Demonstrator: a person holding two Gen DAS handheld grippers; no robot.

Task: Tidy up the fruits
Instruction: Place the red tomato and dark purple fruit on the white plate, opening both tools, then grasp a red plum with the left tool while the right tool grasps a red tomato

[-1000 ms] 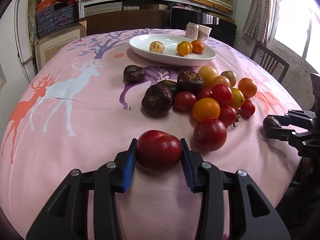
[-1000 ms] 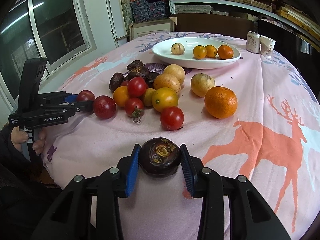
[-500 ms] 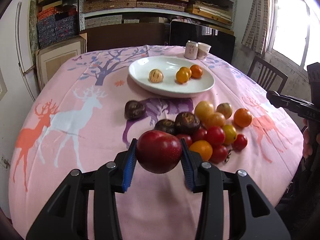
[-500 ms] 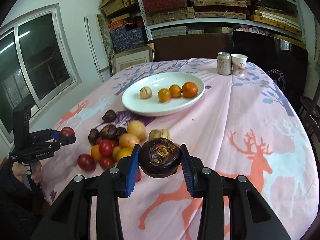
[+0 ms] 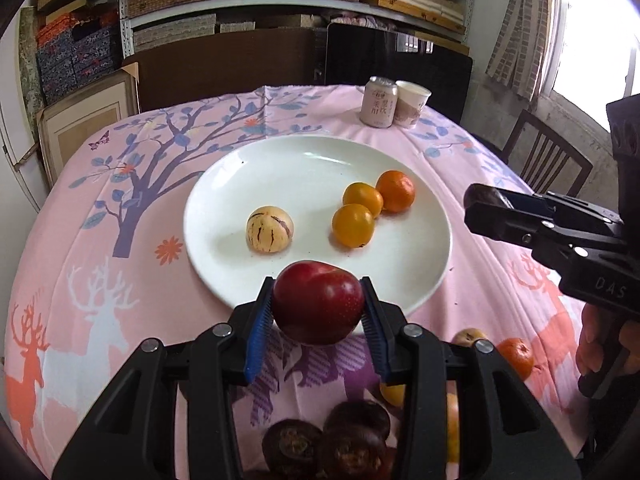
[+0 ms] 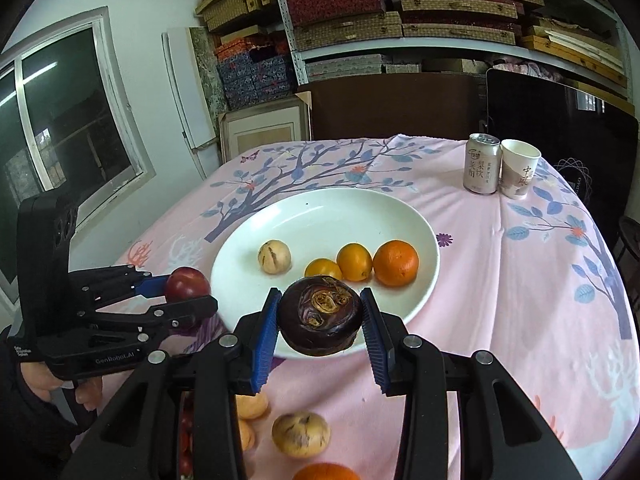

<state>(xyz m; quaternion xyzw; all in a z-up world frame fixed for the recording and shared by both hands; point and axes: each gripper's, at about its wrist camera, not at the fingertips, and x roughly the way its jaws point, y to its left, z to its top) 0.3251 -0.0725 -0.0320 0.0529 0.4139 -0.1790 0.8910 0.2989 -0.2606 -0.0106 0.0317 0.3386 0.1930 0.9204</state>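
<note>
My left gripper [image 5: 318, 310] is shut on a red plum [image 5: 318, 304], held in the air over the near rim of the white plate [image 5: 280, 160]. My right gripper [image 6: 320, 318] is shut on a dark purple mangosteen [image 6: 320, 316], also above the plate's [image 6: 340, 208] near rim. On the plate lie a striped pale melon [image 5: 269, 229], two yellow-orange fruits [image 5: 353, 225] and an orange [image 5: 395, 191]. The right gripper [image 5: 486, 204] enters the left wrist view from the right; the left gripper [image 6: 192, 298] with the plum [image 6: 187, 283] shows at the left of the right wrist view.
A drink can [image 5: 378, 101] and a paper cup [image 5: 412, 103] stand at the table's far edge. Loose fruit lies below the grippers: dark mangosteens [image 5: 352, 438], oranges [image 5: 516, 356], a pale melon [image 6: 301, 434]. A chair [image 5: 544, 156] stands at the right. Shelves of boxes fill the back wall.
Both grippers rose and moved forward over the table with their fruit, from the fruit pile to the near edge of the plate. Their grips stayed the same.
</note>
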